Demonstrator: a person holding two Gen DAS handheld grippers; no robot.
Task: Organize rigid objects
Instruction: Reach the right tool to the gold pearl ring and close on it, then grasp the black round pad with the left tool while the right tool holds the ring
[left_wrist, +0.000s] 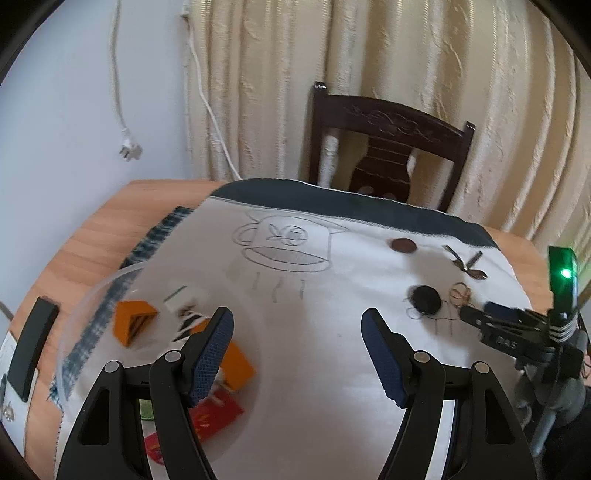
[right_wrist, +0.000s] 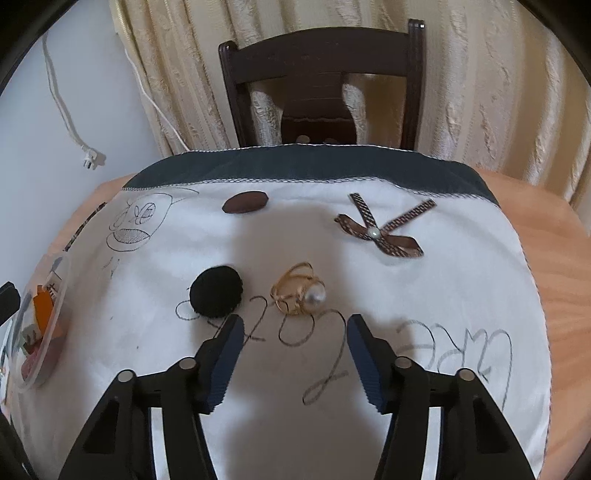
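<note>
A gold ring with a pearl (right_wrist: 298, 291) lies on the white cloth (right_wrist: 332, 369), just ahead of my open right gripper (right_wrist: 293, 332). A black round pad (right_wrist: 216, 291) sits to its left, a brown oval piece (right_wrist: 244, 202) farther back, and a brown ribbon bow (right_wrist: 384, 230) at the right. My left gripper (left_wrist: 297, 326) stands open over the cloth (left_wrist: 303, 369), beside a clear plastic bowl (left_wrist: 96, 291) holding orange blocks (left_wrist: 133, 321) and red cards (left_wrist: 218, 413). In the left wrist view the right gripper (left_wrist: 476, 314) reaches near the ring (left_wrist: 460, 293) and black pad (left_wrist: 426, 300).
A dark wooden chair (right_wrist: 321, 77) stands behind the round wooden table (left_wrist: 92, 229), with cream curtains (right_wrist: 480, 92) and a hanging white cable with plug (left_wrist: 129, 149). A black flat device (left_wrist: 33, 347) lies at the table's left edge.
</note>
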